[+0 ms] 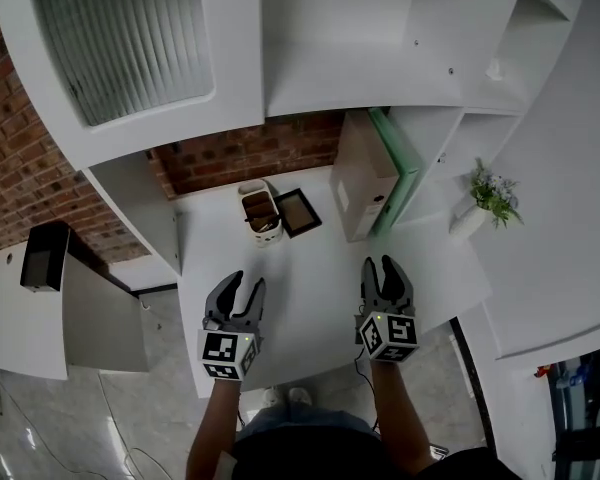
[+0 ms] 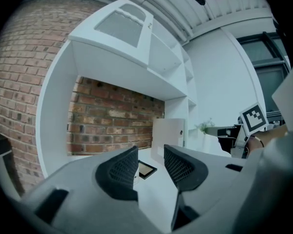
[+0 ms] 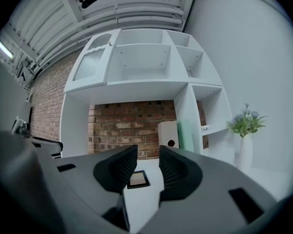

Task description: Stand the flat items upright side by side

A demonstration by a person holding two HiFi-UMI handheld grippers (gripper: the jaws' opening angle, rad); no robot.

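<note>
Two files, beige folder [image 1: 358,183] and green folder [image 1: 400,158], stand upright at the bench's [image 1: 310,278] right rear; left hand-held gripper [image 1: 247,282] and right hand-held gripper [image 1: 379,264] hover half-open, empty.

Standing upright side by side at the right rear of the desk [image 1: 310,278]: cream folder [image 1: 363,183], tall and flat, small round hole in its spine; pale green folder [image 1: 400,156] pressed against its right.

The head view looks steeply down from behind the left gripper [image 1: 247,281] and right gripper [image 1: 380,265]. Each gripper view faces level along its jaws. All share the dark frame [image 1: 300,211] ahead.
</note>
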